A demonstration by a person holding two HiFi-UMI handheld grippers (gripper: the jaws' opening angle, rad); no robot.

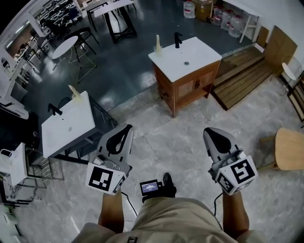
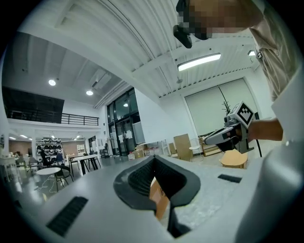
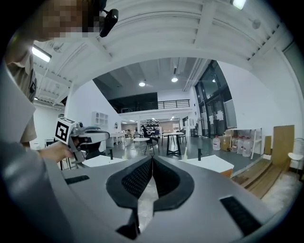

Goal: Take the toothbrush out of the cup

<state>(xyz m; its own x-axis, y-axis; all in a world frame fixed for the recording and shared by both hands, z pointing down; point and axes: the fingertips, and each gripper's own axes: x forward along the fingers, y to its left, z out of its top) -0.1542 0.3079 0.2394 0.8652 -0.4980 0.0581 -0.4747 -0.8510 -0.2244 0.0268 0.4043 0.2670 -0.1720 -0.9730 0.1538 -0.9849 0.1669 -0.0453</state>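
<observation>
Holding Both Grippers Shut, Well Short of the Cup

From the head view, a person stands on pale marbled floor tiles (image 1: 156,142), a gripper in each hand held out in front and roughly level. The left gripper (image 1: 126,128) has its fingers closed tight. In its own view the ribbed pads (image 2: 142,178) meet along a single seam, gripping only each other. The right gripper (image 1: 209,131) is the same — jaws pressed together, with just a pale sliver showing below the pads in the right gripper view.

Ahead stands a wooden vanity (image 1: 183,92) with a white top (image 1: 197,57) and a black faucet (image 1: 177,40) at its back edge. Near the faucet, at the top's far left corner, a pale cup (image 1: 157,47) stands upright with a toothbrush (image 1: 157,38) sticking up out of it — well apart from both grippers. To the left is a second washstand (image 1: 66,126), also white-topped. It has its own black faucet (image 1: 55,110) and a second cup (image 1: 75,93) holding something slanted, too small to tell what.

A round wooden stool (image 1: 289,149) sits at the right edge. A pallet platform (image 1: 242,76) lies beyond it beside the vanity, and water jugs (image 1: 189,9) stand along the far wall.
</observation>
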